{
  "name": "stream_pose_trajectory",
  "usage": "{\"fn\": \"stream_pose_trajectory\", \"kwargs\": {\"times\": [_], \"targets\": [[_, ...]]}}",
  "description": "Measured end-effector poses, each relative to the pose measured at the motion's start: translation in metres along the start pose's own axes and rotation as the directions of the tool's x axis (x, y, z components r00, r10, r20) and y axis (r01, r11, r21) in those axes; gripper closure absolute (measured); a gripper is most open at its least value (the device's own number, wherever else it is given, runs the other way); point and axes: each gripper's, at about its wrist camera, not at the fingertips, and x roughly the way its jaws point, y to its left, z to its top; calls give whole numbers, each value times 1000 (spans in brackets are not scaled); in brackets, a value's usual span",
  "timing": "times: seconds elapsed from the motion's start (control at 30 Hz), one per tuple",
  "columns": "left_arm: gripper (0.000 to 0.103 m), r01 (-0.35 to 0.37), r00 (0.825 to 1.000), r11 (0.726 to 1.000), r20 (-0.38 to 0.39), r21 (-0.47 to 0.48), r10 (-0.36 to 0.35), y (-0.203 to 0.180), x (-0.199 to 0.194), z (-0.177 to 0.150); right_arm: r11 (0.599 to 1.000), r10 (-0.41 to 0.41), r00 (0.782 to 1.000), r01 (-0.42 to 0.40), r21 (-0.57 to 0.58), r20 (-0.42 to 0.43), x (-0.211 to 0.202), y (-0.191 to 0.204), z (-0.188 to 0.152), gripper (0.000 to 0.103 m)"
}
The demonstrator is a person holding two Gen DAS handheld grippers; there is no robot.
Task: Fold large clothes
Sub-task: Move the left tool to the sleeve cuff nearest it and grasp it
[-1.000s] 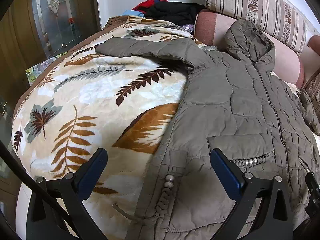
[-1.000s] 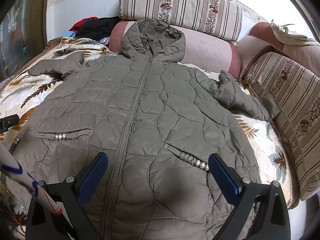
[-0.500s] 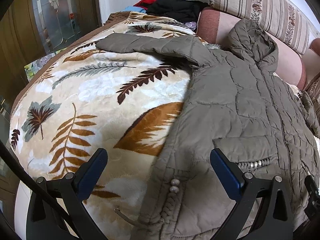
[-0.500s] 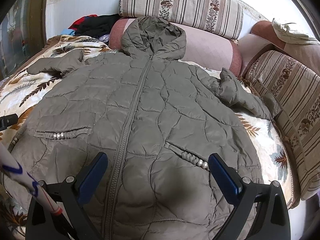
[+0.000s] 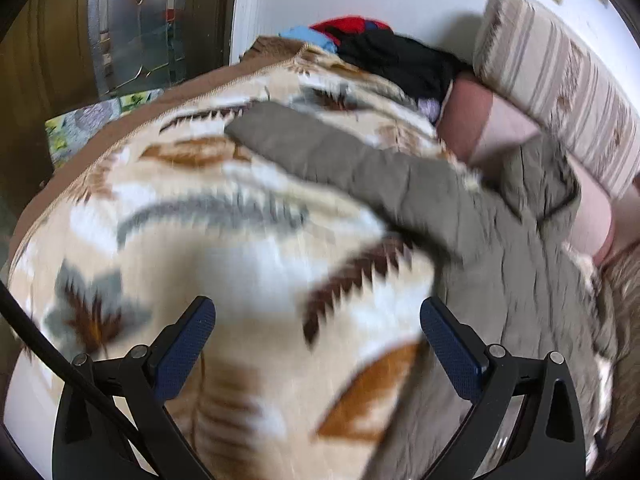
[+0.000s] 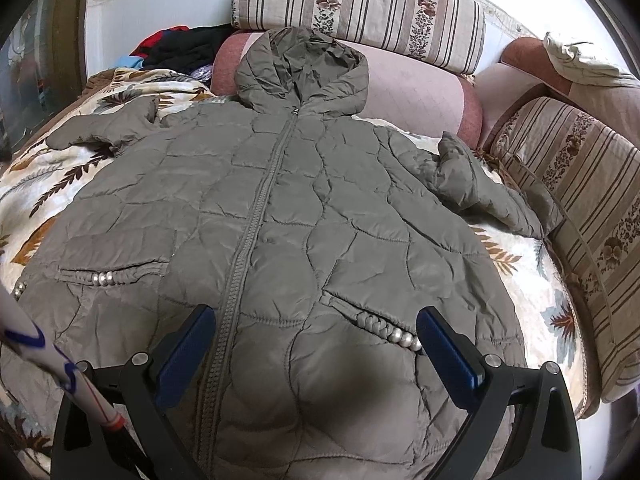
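Observation:
An olive quilted hooded coat (image 6: pixel 304 208) lies flat, front up and zipped, on a leaf-print blanket (image 6: pixel 52 176). Its hood (image 6: pixel 300 68) rests against the sofa back. One sleeve (image 6: pixel 100 128) stretches out to the left, the other (image 6: pixel 480 184) lies bent at the right. My right gripper (image 6: pixel 316 340) is open and empty, low over the coat's hem between zipper and right pocket. My left gripper (image 5: pixel 316 336) is open and empty over the blanket (image 5: pixel 224 240), short of the left sleeve (image 5: pixel 340 160). The left wrist view is blurred.
Striped cushions (image 6: pixel 360 4) line the sofa back and the right side (image 6: pixel 580 200). A pile of dark and red clothes (image 6: pixel 180 48) sits at the far left corner, also in the left wrist view (image 5: pixel 384 56). A glass-panelled door (image 5: pixel 136 24) stands left.
My left gripper has moved forward and left, off the coat's hem and pocket to the blanket near the left sleeve. My right gripper has edged slightly forward over the coat.

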Motion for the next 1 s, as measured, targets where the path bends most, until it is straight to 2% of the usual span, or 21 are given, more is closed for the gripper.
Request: {"fn": "stream_pose_trajectory", "kwargs": {"times": [0.1,0.2,0.27,0.37,0.47,0.57,0.73,0.8,0.93,0.97,1.0], "targets": [[1,7,1000,1000,24,-8,-7,14,20,43,1000,-4,1000,4,8,-10,6,-3,2,1],[1,-6,1000,999,-22,-38,5,35,56,83,1000,-11,1000,12,14,-25,15,-6,3,1],[1,13,997,993,-69,-115,-21,54,83,102,1000,-15,999,16,14,-39,23,-7,3,1],[1,71,986,955,-127,-287,-111,93,128,123,1000,-27,998,27,9,-54,33,-10,3,1],[1,73,986,933,-118,-353,-122,112,156,137,999,-38,997,39,12,-70,43,-12,4,1],[1,71,986,931,-115,-358,-119,118,183,154,998,-49,995,51,21,-87,53,-15,6,1],[1,104,977,919,-132,-381,-165,121,226,172,998,-54,994,57,26,-95,62,-15,12,1],[1,91,976,922,-150,-376,-158,120,245,174,998,-54,994,57,23,-93,65,-14,15,1],[1,50,986,939,-135,-339,-102,110,252,177,998,-56,994,58,20,-94,69,-12,16,1],[12,36,987,946,-136,-322,-84,106,252,178,998,-56,994,58,22,-95,70,-12,17,1],[28,21,988,953,-137,-304,-66,104,250,177,998,-55,994,58,24,-96,71,-12,17,1]]}}
